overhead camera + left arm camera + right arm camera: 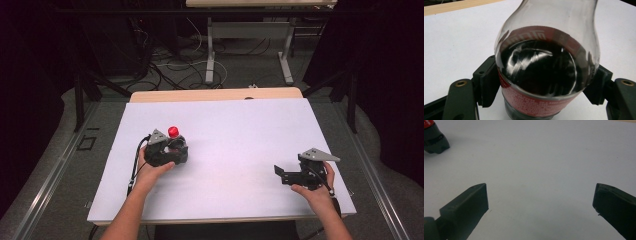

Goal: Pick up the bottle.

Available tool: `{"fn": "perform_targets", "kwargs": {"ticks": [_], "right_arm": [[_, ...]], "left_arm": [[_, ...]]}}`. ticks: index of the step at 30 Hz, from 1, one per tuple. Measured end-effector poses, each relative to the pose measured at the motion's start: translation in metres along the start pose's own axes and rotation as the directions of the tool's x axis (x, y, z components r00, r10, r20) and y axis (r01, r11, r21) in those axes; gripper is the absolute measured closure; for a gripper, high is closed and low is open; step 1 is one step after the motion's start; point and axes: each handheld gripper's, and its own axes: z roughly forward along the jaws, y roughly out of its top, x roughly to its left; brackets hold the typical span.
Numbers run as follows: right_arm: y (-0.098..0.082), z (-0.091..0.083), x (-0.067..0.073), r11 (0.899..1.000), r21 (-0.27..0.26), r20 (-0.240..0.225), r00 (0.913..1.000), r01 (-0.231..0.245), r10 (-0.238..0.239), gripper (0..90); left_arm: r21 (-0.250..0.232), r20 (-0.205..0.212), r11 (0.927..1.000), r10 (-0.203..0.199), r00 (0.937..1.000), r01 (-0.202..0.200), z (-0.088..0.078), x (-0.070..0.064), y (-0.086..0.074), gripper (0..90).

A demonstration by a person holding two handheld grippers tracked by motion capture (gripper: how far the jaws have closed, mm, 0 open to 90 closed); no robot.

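Left tongs grip the bottle on the counter.

The left tongs [541,82] have both pads pressed against the red label of the bottle [544,65], low on its body, probably so the upright, dark-filled bottle will not tip when lifted. In the high view the bottle [173,132] stands left of middle on the white counter [240,130], red cap up. The right tongs [541,202] stand wide and hold nothing, parked well apart at the right [285,176], likely waiting to help.

Bottle [173,134] on table [240,130] left side, btwn left tongs [176,148]; right tongs [278,173] far right.
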Motion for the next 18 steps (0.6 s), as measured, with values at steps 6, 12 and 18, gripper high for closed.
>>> {"fn": "perform_targets", "kwargs": {"ticks": [6,12,18], "right_arm": [[0.0,0.001,0.001,1.0,0.001,0.0,1.0,0.004,-0.004,0.2],[0.0,0.001,0.003,1.0,-0.004,-0.01,0.9999,0.005,-0.005,1.7],[0.001,-0.001,0.005,1.0,-0.002,-0.011,0.9999,0.006,-0.006,3.8]], "left_arm": [[-0.005,-0.002,1.0,-0.005,1.0,0.005,0.0,0.0,0.0,27.7],[0.001,0.002,1.0,-0.003,1.0,0.003,-0.001,-0.002,0.001,28.0],[-0.007,0.02,0.9998,0.018,0.9996,-0.018,-0.008,-0.012,0.005,28.1]]}}
